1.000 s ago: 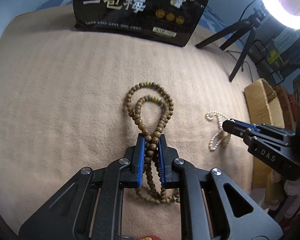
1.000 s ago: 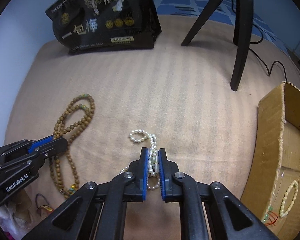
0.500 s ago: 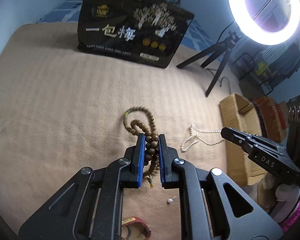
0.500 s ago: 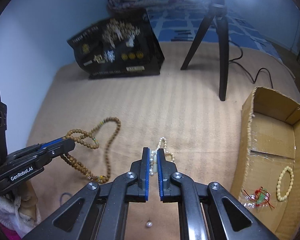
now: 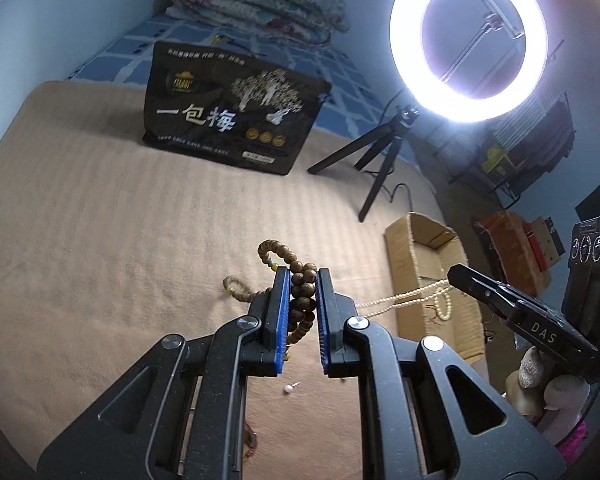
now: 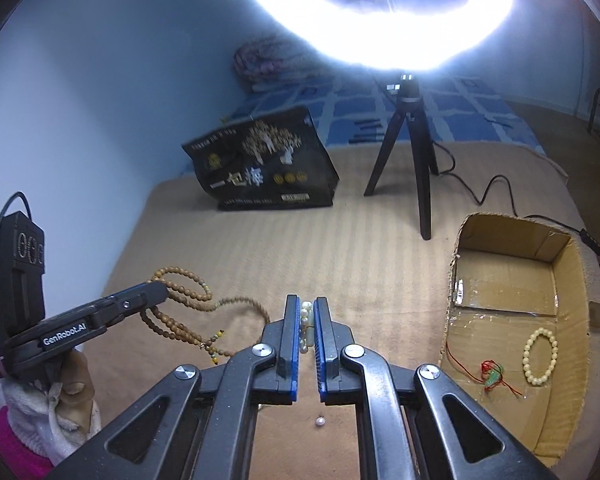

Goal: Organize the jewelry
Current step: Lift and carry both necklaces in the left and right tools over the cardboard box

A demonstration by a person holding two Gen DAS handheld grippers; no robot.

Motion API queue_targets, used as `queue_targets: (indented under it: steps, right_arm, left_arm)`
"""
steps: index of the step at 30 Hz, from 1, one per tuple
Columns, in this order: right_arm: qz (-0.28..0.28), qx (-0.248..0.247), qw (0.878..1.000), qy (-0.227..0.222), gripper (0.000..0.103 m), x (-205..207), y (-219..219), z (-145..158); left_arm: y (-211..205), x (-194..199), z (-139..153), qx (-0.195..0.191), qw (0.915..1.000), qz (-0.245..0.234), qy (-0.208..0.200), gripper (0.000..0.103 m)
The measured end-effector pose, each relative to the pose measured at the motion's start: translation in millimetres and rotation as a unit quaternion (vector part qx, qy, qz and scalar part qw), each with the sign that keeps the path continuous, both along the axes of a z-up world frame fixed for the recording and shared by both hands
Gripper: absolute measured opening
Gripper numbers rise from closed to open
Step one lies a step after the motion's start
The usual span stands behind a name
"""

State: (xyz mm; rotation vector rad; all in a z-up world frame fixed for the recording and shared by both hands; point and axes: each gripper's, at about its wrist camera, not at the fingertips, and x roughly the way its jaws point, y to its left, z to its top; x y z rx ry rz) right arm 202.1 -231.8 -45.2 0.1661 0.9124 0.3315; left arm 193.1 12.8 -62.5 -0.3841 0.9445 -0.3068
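Observation:
My left gripper [image 5: 303, 276] is shut on a brown wooden bead necklace [image 5: 302, 286], lifted off the beige blanket; loops of it hang to the left [image 6: 180, 296] below the jaws. My right gripper [image 6: 307, 304] is shut on a white pearl necklace [image 6: 306, 320], which stretches as a thin strand [image 5: 404, 298] in the left wrist view. An open cardboard box [image 6: 456, 264] sits at the right, holding a cream bead bracelet [image 6: 540, 356] and a red-string charm [image 6: 492, 376]. A single loose pearl [image 6: 320, 421] lies on the blanket beneath my grippers.
A black snack bag [image 5: 236, 120] stands at the back of the blanket [image 5: 100, 208]. A ring light [image 5: 468, 40] on a black tripod [image 5: 376, 156] stands behind the box, its cable trailing right. Folded bedding lies farther back. Gloved hands [image 6: 60, 392] hold the grippers.
Both grippers have risen from the blanket, carrying their necklaces up. The wooden beads and the pearls now hang in the air instead of lying flat. A loose pearl has come into view.

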Motion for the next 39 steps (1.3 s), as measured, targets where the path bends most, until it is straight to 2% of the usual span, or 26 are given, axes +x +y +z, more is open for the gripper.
queue_targets:
  steps: [8, 17, 29, 39]
  right_arm:
    - [-0.005, 0.007, 0.999, -0.043, 0.004, -29, -14, 33]
    - [-0.033, 0.004, 0.996, -0.080, 0.004, -55, -50, 60]
    - [-0.088, -0.015, 0.993, -0.078, 0.004, -71, -116, 61]
    - [-0.110, -0.025, 0.992, -0.064, 0.004, -75, -151, 52]
  left_arm:
    - [-21, -16, 25, -0.008, 0.9994, -0.020, -0.026, 0.011]
    - [-57, -26, 53, -0.017, 0.9968, -0.055, -0.055, 0.011]
    - [-126, -17, 81, -0.024, 0.9906, -0.106, -0.083, 0.011]
    - [-181, -4, 83, -0.028, 0.9861, -0.141, -0.084, 0.011]
